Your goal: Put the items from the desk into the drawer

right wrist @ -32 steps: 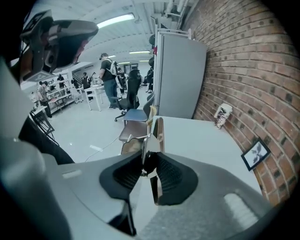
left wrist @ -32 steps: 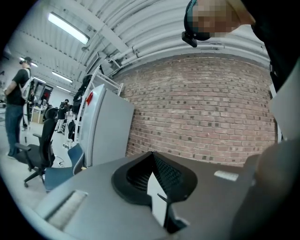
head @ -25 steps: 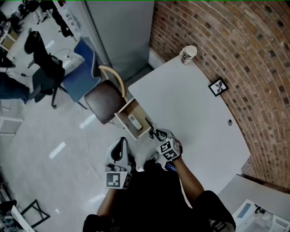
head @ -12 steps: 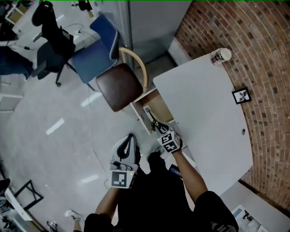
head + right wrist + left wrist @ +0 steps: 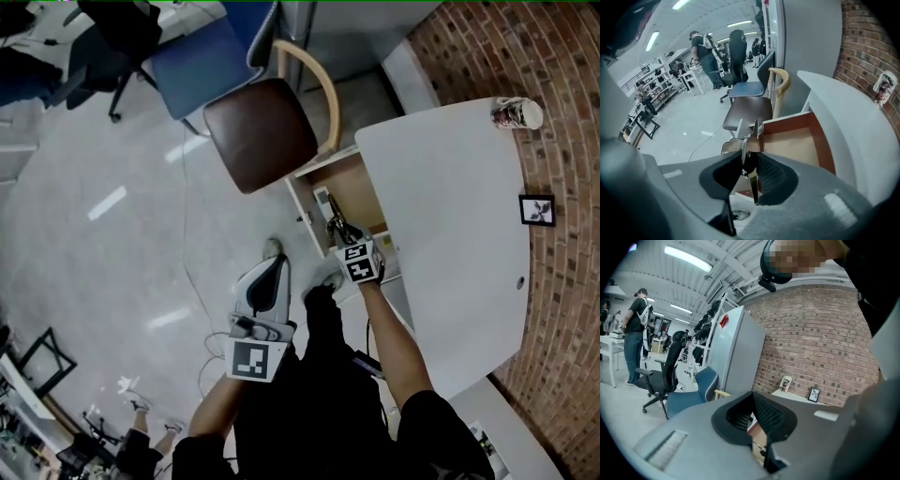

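One thin tool is pinched in the right gripper. It could slip and miss the drawer. Left gripper is closed, empty.

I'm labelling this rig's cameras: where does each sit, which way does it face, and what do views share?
Head view: on the person's head, looking steeply down at the white desk, open drawer and floor; both forearms, left gripper and right gripper show.
Left gripper view: on the left gripper, looking roughly level past its shut, empty jaws toward the brick wall.
Right gripper view: on the right gripper, looking down into the drawer; jaws shut on a metal tool.
Shared: the cup shows in all three.
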Tool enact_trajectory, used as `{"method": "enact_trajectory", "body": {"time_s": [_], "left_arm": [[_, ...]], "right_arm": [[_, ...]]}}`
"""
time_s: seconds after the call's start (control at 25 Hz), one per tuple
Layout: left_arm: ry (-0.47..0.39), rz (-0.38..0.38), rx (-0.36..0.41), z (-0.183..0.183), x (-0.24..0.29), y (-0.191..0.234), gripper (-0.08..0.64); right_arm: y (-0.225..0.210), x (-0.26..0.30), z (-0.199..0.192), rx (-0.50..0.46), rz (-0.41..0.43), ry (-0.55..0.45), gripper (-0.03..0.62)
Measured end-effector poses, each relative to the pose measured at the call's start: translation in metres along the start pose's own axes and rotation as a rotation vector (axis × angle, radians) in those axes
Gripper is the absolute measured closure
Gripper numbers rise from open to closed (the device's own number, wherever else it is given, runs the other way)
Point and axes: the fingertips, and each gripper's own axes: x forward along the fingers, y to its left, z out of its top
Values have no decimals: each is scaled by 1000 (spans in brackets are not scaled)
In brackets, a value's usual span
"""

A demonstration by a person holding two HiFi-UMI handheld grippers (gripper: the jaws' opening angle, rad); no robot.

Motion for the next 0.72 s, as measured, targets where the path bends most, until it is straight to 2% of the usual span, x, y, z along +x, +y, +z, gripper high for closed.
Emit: {"method": "enact_trajectory", "body": {"time_s": [0.36, 0.72], "left_arm": [[68, -7, -36, -50, 29, 24, 540], [120, 26, -68, -80, 34, 48, 540]], "right_arm": [[-20, 82, -31, 68, -18, 106, 497], [-30, 131, -61, 68, -29, 202, 496]]}}
